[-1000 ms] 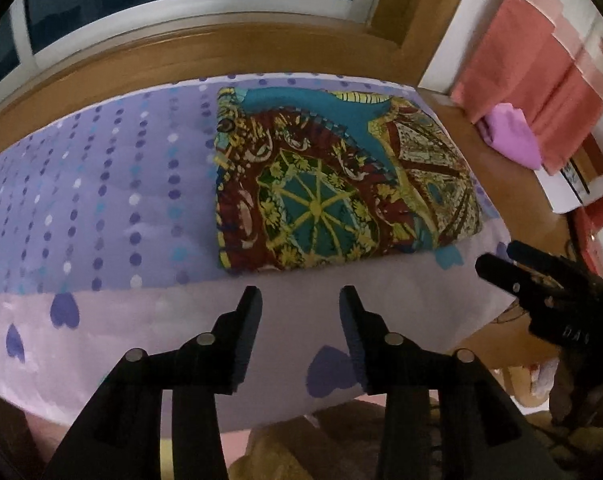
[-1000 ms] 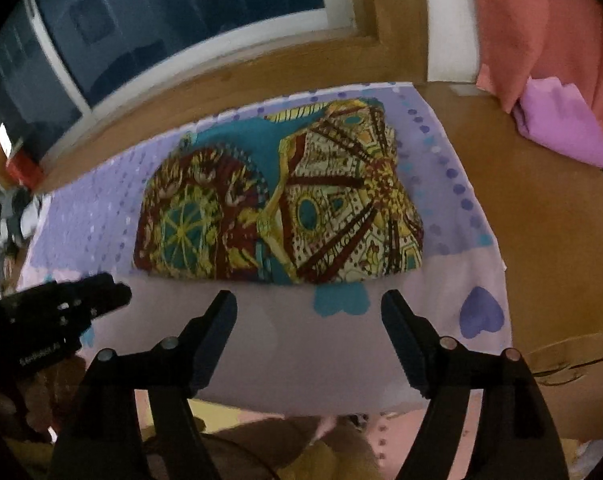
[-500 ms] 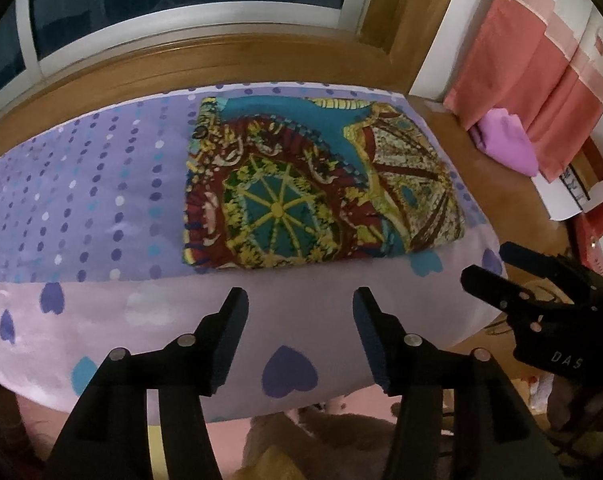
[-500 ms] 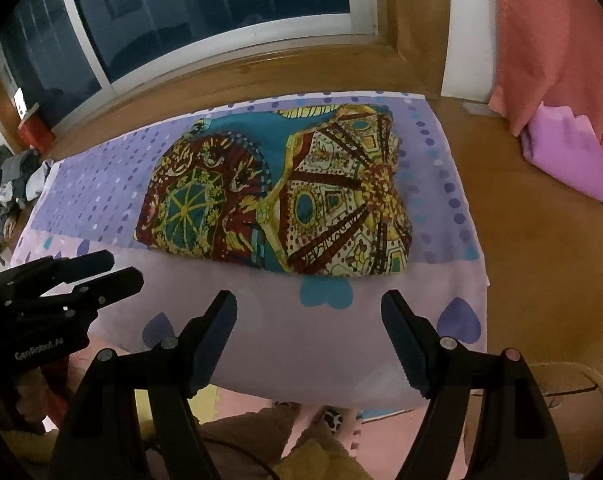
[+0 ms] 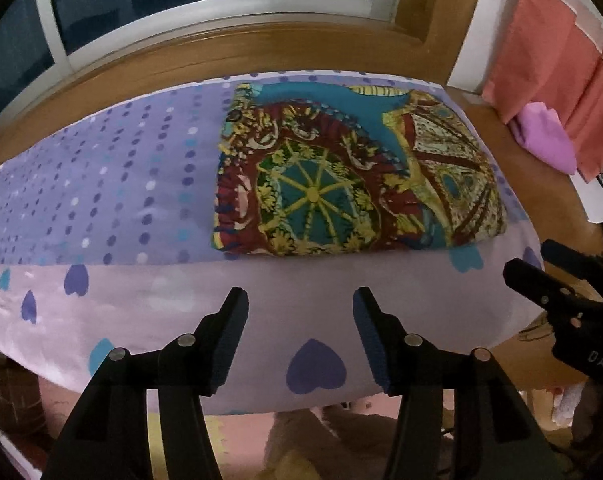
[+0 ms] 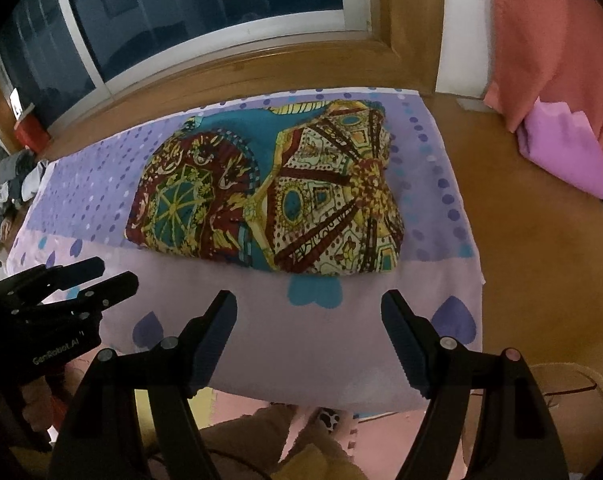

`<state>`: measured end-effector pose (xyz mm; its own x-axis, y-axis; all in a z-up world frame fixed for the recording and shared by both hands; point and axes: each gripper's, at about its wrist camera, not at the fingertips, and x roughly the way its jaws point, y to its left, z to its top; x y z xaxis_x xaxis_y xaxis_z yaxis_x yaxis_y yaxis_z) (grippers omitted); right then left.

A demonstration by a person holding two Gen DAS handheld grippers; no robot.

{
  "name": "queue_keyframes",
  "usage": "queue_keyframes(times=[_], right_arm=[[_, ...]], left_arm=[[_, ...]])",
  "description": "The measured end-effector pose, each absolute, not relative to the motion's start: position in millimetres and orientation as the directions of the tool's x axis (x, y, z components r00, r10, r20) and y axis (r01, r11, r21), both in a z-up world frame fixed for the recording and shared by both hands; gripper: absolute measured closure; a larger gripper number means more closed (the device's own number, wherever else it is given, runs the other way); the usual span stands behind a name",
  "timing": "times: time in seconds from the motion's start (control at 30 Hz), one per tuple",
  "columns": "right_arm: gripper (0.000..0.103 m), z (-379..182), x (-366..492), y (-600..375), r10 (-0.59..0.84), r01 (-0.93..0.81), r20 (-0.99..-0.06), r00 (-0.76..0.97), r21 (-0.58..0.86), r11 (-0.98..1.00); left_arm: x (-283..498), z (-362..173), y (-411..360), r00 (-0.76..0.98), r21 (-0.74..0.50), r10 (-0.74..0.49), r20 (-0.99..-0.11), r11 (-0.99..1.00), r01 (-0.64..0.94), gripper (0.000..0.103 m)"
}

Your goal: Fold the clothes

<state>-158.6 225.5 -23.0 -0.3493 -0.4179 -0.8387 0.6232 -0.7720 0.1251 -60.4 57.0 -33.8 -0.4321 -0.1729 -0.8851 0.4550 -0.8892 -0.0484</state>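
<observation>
A folded patterned cloth (image 5: 353,176) in red, teal and yellow lies on a purple dotted sheet (image 5: 101,184) spread over a wooden surface; the right wrist view shows the cloth (image 6: 269,192) too. My left gripper (image 5: 299,300) hovers open above the sheet's near pale band, short of the cloth, nothing between its fingers. My right gripper (image 6: 308,304) is open as well, just in front of the cloth's near edge. Each gripper appears at the edge of the other's view, the right gripper (image 5: 541,268) and the left gripper (image 6: 109,276).
A wooden window sill (image 5: 221,52) and a dark window run behind the sheet. A pink folded cloth (image 6: 561,152) and a coral curtain (image 6: 549,40) sit at the right. Clothes pile (image 6: 17,176) at far left. Pink floor lies below the near edge.
The left gripper's jaws have spread wider and it has shifted left along the sheet's near edge, so the cloth now sits further right in its view. The right gripper has stayed put.
</observation>
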Motion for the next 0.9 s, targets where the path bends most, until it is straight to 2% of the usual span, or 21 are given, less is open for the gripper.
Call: queue_keyframes(times=[0.17,0.37,0.9], right_arm=[[0.027,-24.6,-160.2,224.6,-0.419,0.621,-0.840,-0.345,0.131,-0.773],[0.027,-24.1,-157.2,222.7,-0.418,0.627,-0.839,-0.349,0.123,-0.770],[0.027,-26.6,-159.6,222.6,-0.408,0.612,-0.845,-0.346,0.127,-0.781]], left_arm=[[-59.4,-31.3,59.1,-0.437,-0.034,-0.187,-0.880,-0.892,0.451,0.047],[-61.8,-29.4,64.7,-0.439,-0.004,-0.204,-0.875,-0.904,0.428,0.042],[-68.2,-31.8,66.6,-0.435,-0.005,-0.187,-0.881,-0.915,0.404,0.042]])
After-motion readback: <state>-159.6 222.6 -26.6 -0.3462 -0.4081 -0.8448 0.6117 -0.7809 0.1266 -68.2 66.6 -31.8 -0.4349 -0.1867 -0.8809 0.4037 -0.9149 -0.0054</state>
